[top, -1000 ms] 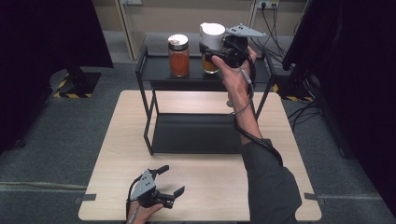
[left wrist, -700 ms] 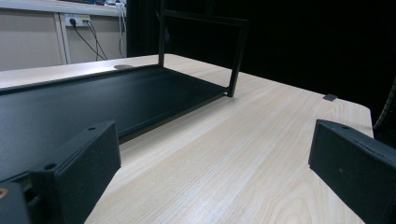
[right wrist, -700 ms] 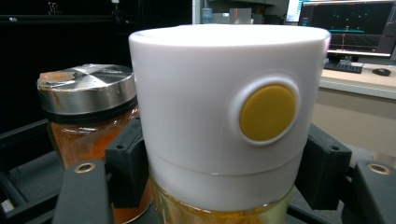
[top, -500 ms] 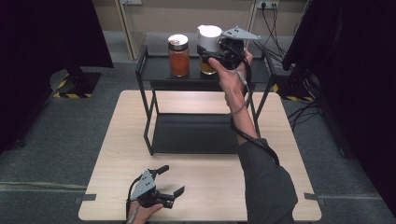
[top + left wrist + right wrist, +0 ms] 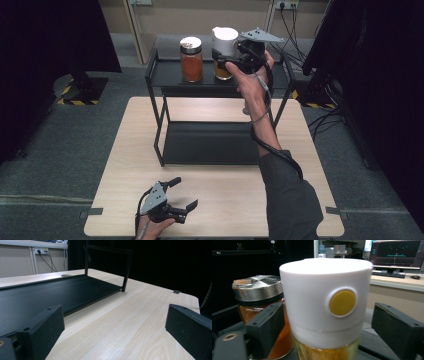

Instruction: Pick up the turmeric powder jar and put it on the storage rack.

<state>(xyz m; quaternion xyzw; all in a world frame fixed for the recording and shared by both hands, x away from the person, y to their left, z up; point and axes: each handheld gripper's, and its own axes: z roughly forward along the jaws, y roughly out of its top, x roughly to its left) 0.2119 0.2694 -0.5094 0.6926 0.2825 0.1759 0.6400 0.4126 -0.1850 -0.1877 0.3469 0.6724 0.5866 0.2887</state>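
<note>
A jar of yellow powder with a tall white cap (image 5: 224,37) stands on the top shelf of a black rack (image 5: 167,76). Beside it on the left is a jar of orange powder with a metal lid (image 5: 191,59). My right gripper (image 5: 223,59) reaches in from the right at the white-capped jar. In the right gripper view the white cap (image 5: 312,290) sits between the jaws of my right gripper (image 5: 328,315), and a gap shows on the right side. Its jaws have just been opening. The orange jar (image 5: 257,292) stands behind on the left. My left gripper (image 5: 184,194) rests open at the table's near edge, with nothing between the jaws (image 5: 115,320).
The rack's lower shelf (image 5: 210,142) lies bare on the wooden table (image 5: 235,200), and it also shows in the left gripper view (image 5: 50,292). Dark curtains flank the table. Cables and a wall socket (image 5: 286,5) are behind the rack.
The right hand and the white-capped jar have edged slightly left on the top shelf. The left gripper has kept still.
</note>
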